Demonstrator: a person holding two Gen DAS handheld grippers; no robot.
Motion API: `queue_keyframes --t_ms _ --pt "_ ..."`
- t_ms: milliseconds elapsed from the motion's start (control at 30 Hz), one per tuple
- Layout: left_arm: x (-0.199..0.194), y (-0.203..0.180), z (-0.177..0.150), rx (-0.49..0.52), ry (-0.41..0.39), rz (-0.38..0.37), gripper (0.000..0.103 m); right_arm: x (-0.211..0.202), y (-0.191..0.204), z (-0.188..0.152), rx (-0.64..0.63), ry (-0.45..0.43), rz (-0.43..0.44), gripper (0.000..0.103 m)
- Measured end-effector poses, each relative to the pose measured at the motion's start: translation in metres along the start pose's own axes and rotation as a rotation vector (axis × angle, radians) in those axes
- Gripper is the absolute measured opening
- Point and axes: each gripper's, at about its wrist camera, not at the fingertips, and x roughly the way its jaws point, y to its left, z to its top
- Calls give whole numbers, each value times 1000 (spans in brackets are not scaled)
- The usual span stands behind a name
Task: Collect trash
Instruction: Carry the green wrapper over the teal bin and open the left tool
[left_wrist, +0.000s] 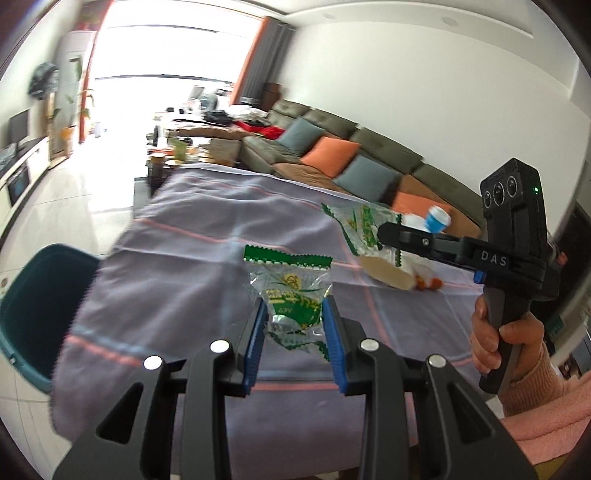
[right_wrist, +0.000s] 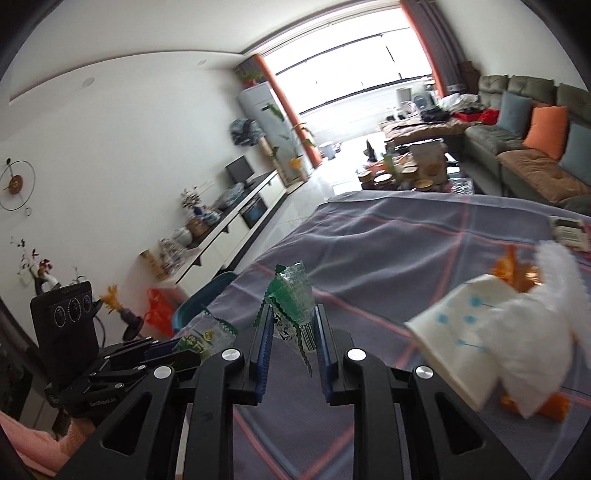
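I see a large table covered with a purple cloth (left_wrist: 192, 236) that has pink and blue stripes; it fills the middle of both views. Behind it there is a long sofa (left_wrist: 332, 140) with orange and grey cushions. At the left edge of the table, lower than the cloth, stands a teal bin (left_wrist: 33, 295); in the right wrist view only a part of it shows, just past the table edge.

On the cloth, to the right side, lies a white plush toy (right_wrist: 528, 354) with orange parts, and a white paper cup (right_wrist: 458, 332) with blue dots rests on its side against it.

My left gripper (left_wrist: 293, 325) is above the cloth. Its blue pads are close together and press on a crumpled wrapper (left_wrist: 291, 295), clear with green print, which stands up between them. So this piece of trash is held in the air over the table, not far from the bin side.

My right gripper (right_wrist: 293, 332) is also narrow, and a second wrapper (right_wrist: 291, 295) of the same kind is pinched between its pads, sticking upward. From the left view I see this gripper from the side, with the wrapper at its tip and a hand (left_wrist: 506, 343) in a pink sleeve around the handle. Both wrappers are off the table, each in one gripper.
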Motion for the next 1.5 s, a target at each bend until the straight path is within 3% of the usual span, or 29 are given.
queue_keyframes --t_ms 267,567,967,1500 --pt "-31 47 3 -70 -51 113 32 47 30 10 -35 77 101 22" --pt "-53 99 7 -137 -74 243 32 98 68 19 -109 153 158 22" --pt "-60 157 -2 -252 -55 302 32 155 104 26 -176 228 171 22" --pt "-35 205 -10 -356 5 364 32 224 127 22 -196 352 144 24"
